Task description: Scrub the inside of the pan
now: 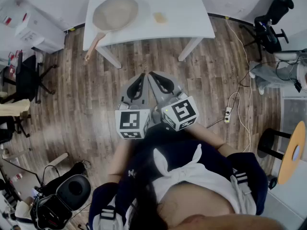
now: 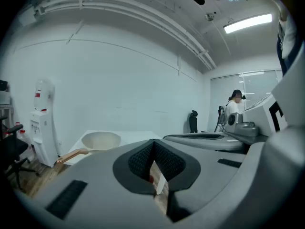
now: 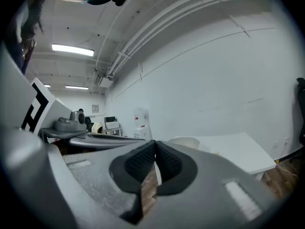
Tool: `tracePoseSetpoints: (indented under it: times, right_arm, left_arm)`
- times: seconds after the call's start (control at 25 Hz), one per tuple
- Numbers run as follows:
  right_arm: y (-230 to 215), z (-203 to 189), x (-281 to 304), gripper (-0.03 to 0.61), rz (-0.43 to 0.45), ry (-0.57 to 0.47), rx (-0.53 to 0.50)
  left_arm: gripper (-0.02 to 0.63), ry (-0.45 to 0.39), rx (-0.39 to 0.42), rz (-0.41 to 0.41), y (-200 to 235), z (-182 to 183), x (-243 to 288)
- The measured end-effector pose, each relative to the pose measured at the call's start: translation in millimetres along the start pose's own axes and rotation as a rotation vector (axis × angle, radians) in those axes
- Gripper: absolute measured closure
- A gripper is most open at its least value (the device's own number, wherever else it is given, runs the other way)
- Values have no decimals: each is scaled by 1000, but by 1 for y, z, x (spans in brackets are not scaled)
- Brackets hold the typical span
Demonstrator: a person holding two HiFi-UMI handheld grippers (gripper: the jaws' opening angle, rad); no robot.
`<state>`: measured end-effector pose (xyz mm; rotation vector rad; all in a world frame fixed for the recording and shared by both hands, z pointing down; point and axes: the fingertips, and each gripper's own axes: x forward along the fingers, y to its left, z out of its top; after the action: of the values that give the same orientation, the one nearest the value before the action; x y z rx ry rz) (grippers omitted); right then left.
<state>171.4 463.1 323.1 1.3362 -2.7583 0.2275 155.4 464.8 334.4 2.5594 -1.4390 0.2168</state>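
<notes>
A beige pan (image 1: pixel 115 13) with a wooden handle (image 1: pixel 94 44) lies on the left part of a white table (image 1: pixel 182 13). A small yellow sponge (image 1: pixel 159 17) rests to the pan's right on the same table. Both grippers are held side by side over the wooden floor, well short of the table. My left gripper (image 1: pixel 142 75) is shut and empty; my right gripper (image 1: pixel 152 74) is shut and empty too. In the left gripper view the pan (image 2: pixel 101 140) shows far off at the left. The pan (image 3: pixel 185 142) also peeks over the jaws in the right gripper view.
A water dispenser (image 1: pixel 33 28) stands left of the table. An office chair (image 1: pixel 268 25) is at the right, with cables and a power strip (image 1: pixel 228 114) on the floor. A dark chair (image 1: pixel 29 78) sits at the left. Another person (image 2: pixel 234 108) stands far off.
</notes>
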Motion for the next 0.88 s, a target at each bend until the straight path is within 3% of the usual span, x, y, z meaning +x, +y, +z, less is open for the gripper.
tracePoseSetpoints:
  times: [0.4, 0.72, 0.88]
  right_arm:
    - [-29, -12, -2, 580, 59, 7, -5]
    - [-48, -22, 39, 580, 48, 30, 11]
    - [-65, -24, 75, 580, -1, 40, -2]
  left_arm:
    - [609, 9, -1, 41, -11, -10, 25]
    - [609, 27, -31, 63, 30, -17, 54]
    - [609, 66, -50, 52, 66, -26, 78]
